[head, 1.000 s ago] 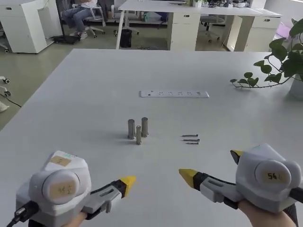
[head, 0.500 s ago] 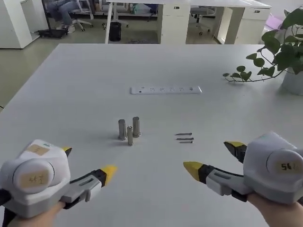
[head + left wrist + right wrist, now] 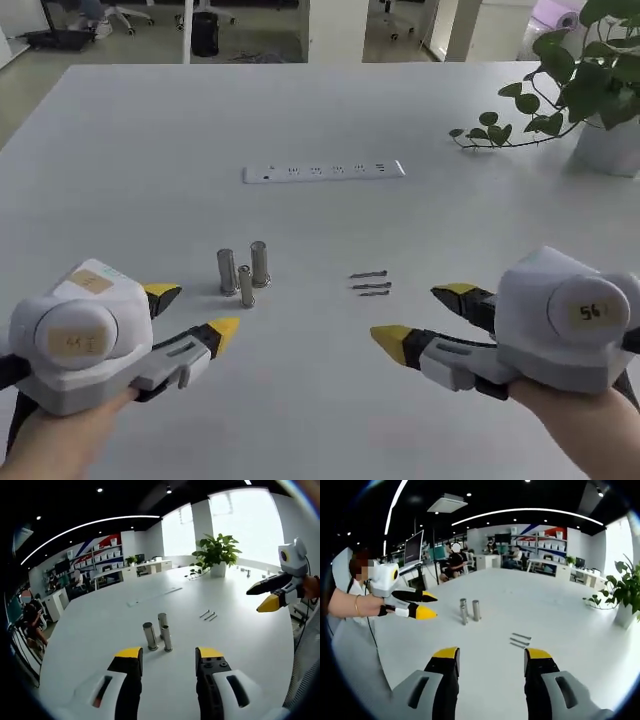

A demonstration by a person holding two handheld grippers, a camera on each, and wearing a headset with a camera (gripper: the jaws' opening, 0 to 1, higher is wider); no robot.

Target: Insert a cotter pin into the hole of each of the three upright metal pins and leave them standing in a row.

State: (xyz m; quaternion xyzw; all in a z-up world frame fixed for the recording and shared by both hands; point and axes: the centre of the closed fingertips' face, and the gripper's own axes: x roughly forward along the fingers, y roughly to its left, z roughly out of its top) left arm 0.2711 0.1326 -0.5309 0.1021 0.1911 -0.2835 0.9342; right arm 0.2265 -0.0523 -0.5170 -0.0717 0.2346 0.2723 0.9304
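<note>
As the headset tips down, the left tool point(image 3: 192, 309) and right tool point(image 3: 420, 312) have edged nearer the work, jaws apart and empty. Three metal pins point(image 3: 243, 275) stand clustered on the surface point(image 3: 320, 120), with the cotter pins point(image 3: 369, 285) lying loose nearby, so no insertion has begun.

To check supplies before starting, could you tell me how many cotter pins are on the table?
3 cotter pins lie side by side on the table, right of the upright metal pins: farthest, middle, nearest. None appears hidden.
</note>
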